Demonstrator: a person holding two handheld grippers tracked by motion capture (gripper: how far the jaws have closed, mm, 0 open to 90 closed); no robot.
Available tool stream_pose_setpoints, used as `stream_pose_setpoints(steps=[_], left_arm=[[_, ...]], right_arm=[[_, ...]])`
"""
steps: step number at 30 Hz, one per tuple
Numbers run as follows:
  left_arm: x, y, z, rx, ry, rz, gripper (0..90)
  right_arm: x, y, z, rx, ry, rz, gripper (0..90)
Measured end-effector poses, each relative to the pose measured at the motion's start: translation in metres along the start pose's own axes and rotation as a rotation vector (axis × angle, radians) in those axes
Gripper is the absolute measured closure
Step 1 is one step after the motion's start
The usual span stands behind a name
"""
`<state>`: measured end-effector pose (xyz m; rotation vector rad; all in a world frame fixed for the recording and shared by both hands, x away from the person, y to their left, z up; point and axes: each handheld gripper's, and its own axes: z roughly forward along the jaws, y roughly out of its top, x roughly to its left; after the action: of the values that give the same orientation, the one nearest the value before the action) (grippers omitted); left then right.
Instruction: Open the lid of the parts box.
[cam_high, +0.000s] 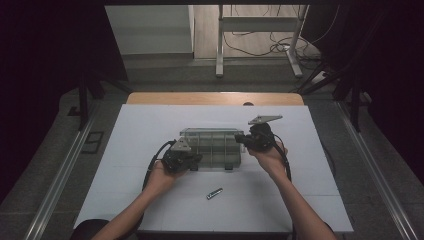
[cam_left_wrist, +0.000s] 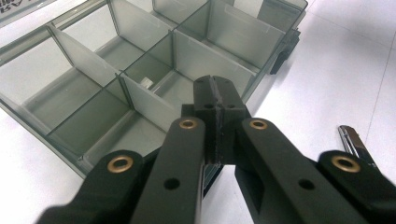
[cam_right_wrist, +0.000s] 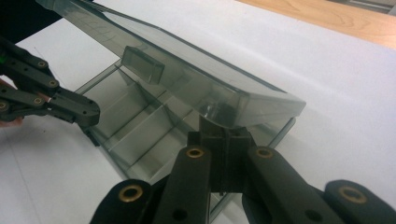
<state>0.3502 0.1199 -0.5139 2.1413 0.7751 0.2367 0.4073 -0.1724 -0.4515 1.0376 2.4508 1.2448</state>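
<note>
A clear plastic organizer box (cam_high: 212, 145) sits mid-counter (cam_high: 150, 125) on the white sheet as a person works it with a gripper in each hand. The left gripper (cam_left_wrist: 217, 100), jaws pressed fully together with nothing between them, rests its closed tip at the box's near wall, over a divider (cam_left_wrist: 144, 98) between the empty compartments. A small white piece (cam_left_wrist: 146, 83) lies in one compartment just beyond that tip. The right gripper (cam_right_wrist: 224, 135), at the box's opposite end, also has its jaws pressed together; its tip sits under the corner of the hinged lid (cam_right_wrist: 196, 79), which stands half raised and tilted over the compartments. Whether the tip pinches the lid's edge or merely props it from below cannot be told.

The step in hand appears to be swinging the lid on its hinge. To do it well, the left gripper should likely bear down steadily on the wall so the light box does not slide or tip, while the right gripper follows the lid's arc rather than pushing straight, keeping contact near the corner so the lid does not slip off and drop. A small metal clip-like tool (cam_high: 214, 193) lies on the counter nearer the person than the box, apart from both hands.
</note>
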Motion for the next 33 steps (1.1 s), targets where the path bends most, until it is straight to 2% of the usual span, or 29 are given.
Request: stream_pose_setpoints(steps=[12, 33], left_arm=[[0.001, 0.000, 0.000, 0.000, -0.002, 0.003, 89.9], [0.001, 0.000, 0.000, -0.001, -0.008, 0.003, 89.9]], right_arm=[[-0.003, 0.008, 0.002, -0.025, -0.009, -0.015, 88.8], [-0.014, 0.022, 0.010, -0.045, -0.017, 0.003, 88.8]])
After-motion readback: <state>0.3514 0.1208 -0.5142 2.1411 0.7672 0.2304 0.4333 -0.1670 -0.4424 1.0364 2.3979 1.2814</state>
